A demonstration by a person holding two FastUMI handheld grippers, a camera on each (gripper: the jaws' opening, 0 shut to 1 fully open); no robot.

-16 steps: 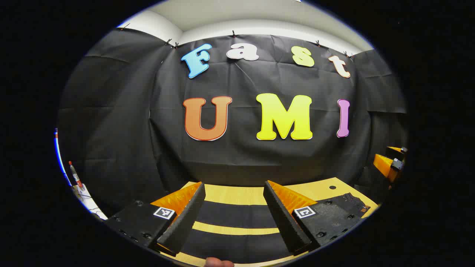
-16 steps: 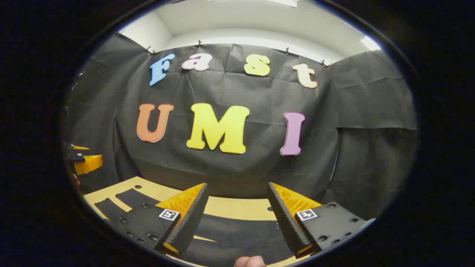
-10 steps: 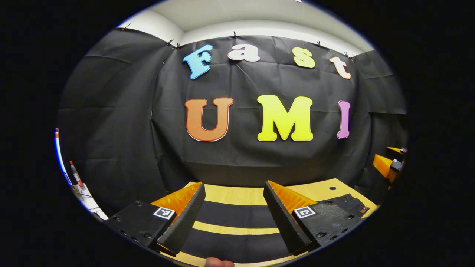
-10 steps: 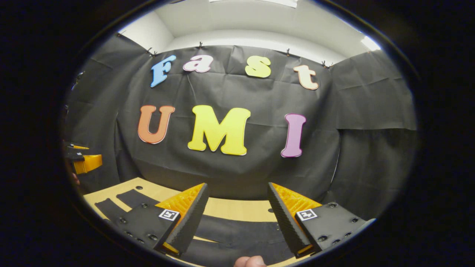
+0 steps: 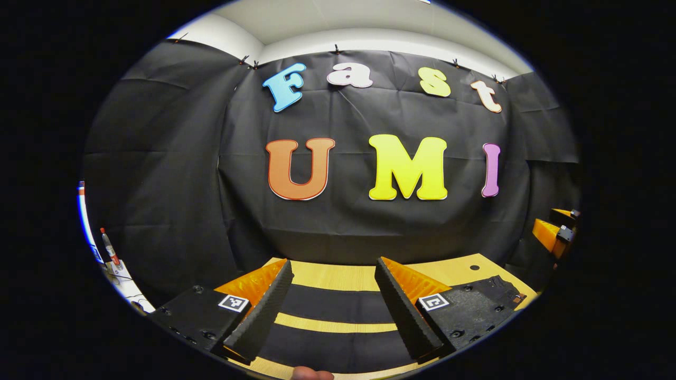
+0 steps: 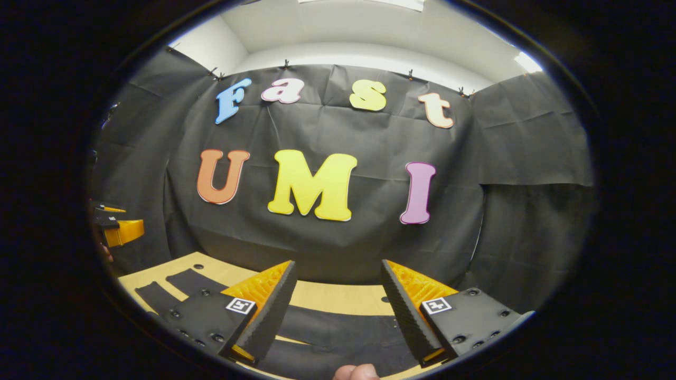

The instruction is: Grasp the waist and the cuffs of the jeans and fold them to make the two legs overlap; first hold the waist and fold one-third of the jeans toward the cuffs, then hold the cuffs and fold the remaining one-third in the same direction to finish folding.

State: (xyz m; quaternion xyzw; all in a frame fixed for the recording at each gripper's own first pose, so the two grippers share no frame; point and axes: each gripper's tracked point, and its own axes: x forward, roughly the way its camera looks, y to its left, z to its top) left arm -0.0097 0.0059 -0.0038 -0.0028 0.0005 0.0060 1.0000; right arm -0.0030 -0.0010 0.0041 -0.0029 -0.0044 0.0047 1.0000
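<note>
Dark denim jeans (image 5: 332, 303) lie flat on your light wooden table (image 5: 338, 276), their two legs at 6 o'clock beneath your left gripper (image 5: 334, 306) and right gripper (image 6: 336, 311), both spread wide, gripping nothing.

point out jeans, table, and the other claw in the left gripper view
jeans (image 5: 332, 303): left gripper view, far leg's flat cloth between the fingers.
table (image 5: 338, 276): left gripper view, bare wood past the jeans.
right claw (image 5: 549, 235): left gripper view, its body at the right edge.
</note>
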